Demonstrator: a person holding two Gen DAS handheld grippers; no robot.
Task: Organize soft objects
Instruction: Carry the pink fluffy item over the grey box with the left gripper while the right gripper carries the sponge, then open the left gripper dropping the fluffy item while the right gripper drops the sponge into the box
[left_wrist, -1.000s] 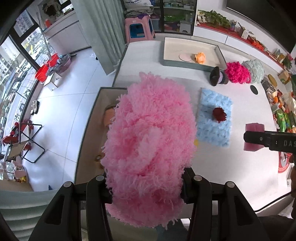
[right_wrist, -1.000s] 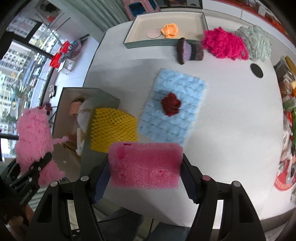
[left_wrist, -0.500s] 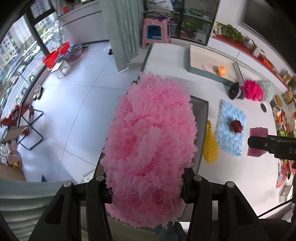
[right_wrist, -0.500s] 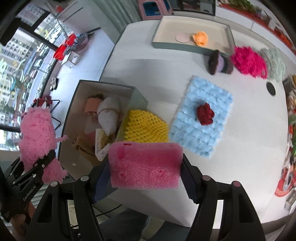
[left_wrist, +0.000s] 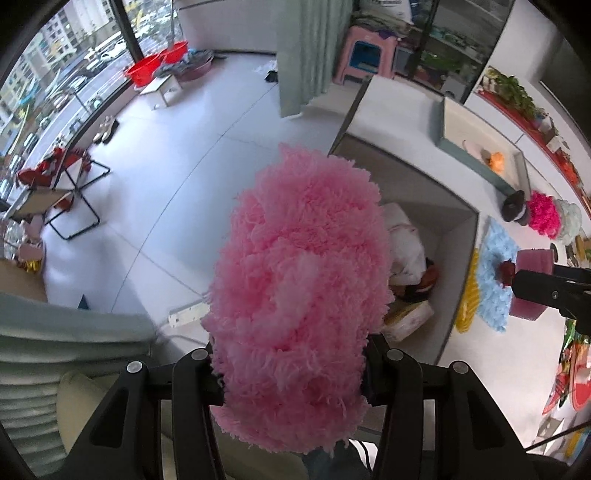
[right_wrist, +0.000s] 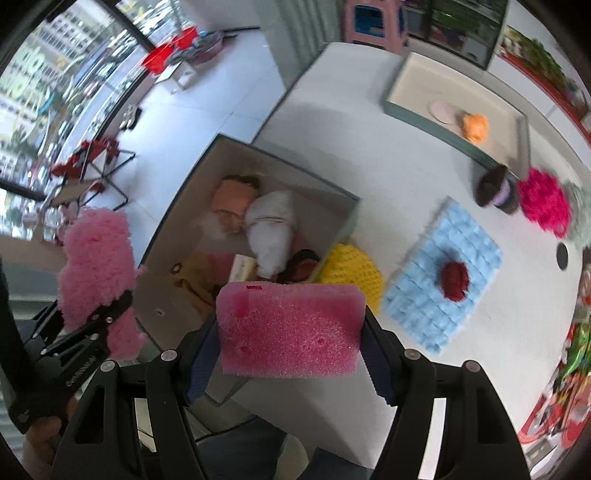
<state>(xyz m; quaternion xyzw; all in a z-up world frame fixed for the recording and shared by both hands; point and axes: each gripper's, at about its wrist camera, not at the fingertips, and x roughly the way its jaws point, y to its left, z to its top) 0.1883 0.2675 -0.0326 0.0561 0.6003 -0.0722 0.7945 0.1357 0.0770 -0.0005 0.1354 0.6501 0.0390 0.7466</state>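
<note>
left wrist view shows the left gripper (left_wrist: 291, 365) clamped on a fluffy pink duster (left_wrist: 299, 288), held above the near-left edge of the open box (right_wrist: 347, 218). right gripper (right_wrist: 291, 354) squeezes a pink sponge (right_wrist: 290, 328) over the box's near corner, beside the yellow net (right_wrist: 351, 269).

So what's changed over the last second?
Both grippers swung left toward the open box; its contents now show. Left gripper still clamps the pink fluffy piece, right gripper the pink sponge. Blue mat and yellow net haven't moved.
</note>
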